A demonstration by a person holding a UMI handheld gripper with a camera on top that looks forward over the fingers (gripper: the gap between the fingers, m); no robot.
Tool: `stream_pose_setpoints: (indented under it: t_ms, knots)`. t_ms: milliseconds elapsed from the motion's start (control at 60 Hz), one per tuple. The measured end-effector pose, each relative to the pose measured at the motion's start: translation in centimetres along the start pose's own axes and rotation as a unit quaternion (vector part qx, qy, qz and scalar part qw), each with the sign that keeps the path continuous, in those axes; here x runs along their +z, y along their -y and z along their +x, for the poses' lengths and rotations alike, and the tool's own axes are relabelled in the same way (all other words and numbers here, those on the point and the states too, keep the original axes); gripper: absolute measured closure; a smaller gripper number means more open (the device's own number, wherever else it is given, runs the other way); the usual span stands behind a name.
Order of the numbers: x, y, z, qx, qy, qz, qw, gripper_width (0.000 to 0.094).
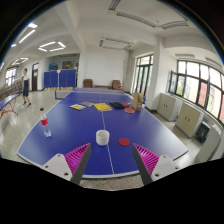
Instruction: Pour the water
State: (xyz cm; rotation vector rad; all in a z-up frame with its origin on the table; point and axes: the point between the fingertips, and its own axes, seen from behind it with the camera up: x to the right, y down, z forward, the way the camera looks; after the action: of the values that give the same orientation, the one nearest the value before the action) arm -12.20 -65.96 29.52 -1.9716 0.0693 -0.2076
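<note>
A white cup stands on the blue table-tennis table, near its front edge and just ahead of my fingers. Right of the cup lies a small red disc, perhaps a lid. A clear bottle with a red cap stands further left on the table. My gripper is open, its pink pads wide apart with nothing between them, hovering over the table's front edge.
Yellow and orange flat items and a dark object lie at the far end of the table. A person stands at the far left. Cabinets line the right wall under the windows.
</note>
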Motion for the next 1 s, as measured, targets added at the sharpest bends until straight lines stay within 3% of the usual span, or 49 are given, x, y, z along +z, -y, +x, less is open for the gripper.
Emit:
stream_pose_setpoints:
  t_ms: [133, 300, 617, 767, 1000]
  knots:
    - [0.1, -0.9, -0.3, -0.007, -0.002, -0.016, 1.000, 0.0082]
    - [1.8, -6.0, -2.8, -0.016, 0.004, -0.047, 0.999, 0.0086]
    - [6.6, -15.9, -20.4, -0.037, 0.064, -0.104, 0.992, 0.0075]
    - [11.7, -14.2, -32.6, -0.021, 0.112, -0.080, 0.990, 0.0082]
    - [24.4, -6.8, -47.7, 0.006, 0.156, -0.017, 0.988, 0.0085]
